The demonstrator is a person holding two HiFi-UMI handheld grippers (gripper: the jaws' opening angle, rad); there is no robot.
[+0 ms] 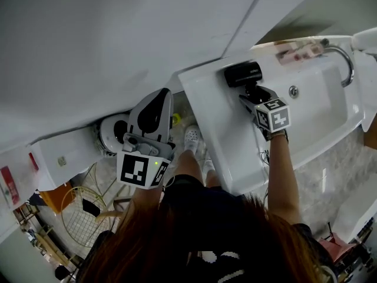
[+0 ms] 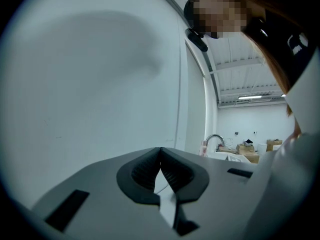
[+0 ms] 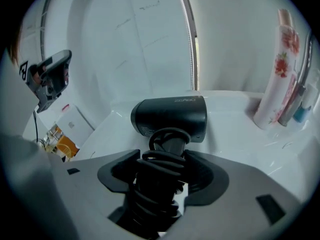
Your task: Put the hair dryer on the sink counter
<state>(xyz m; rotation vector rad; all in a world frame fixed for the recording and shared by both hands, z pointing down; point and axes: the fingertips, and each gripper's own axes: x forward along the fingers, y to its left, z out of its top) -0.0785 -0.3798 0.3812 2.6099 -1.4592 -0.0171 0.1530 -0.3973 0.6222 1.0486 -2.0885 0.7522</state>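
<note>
We see the right gripper point(image 1: 252, 98) point(image 3: 162, 176) tilted down over the near left corner of the sink counter point(image 1: 215, 128) point(image 3: 235, 134). Its jaws stand wide and pinch the handle of the black hair dryer point(image 1: 242, 73) point(image 3: 170, 116), with the black cord point(image 3: 157, 184) wound around that handle and caught between the pads too. The dryer's barrel lies crosswise, low over the white counter beside the wall. We cannot tell whether it touches the surface.

At the far end of the counter a pink flowered bottle point(image 3: 280, 79) point(image 1: 294, 53) stands upright with another bottle or two just beside it, next to the curved faucet point(image 1: 344, 61). They are well apart from the dryer. The basin point(image 1: 318, 108) lies to the right of the gripper.

The left gripper point(image 1: 154, 102) point(image 2: 161, 171) is held level off the counter's left edge and faces the plain white wall point(image 2: 90, 84). Its jaws are pressed together at the tips with nothing between them.

Below it we see a white box point(image 1: 62, 155) on the wall, a yellow wire basket point(image 1: 82, 214) on the floor, and the person's white shoes point(image 1: 192, 137).
</note>
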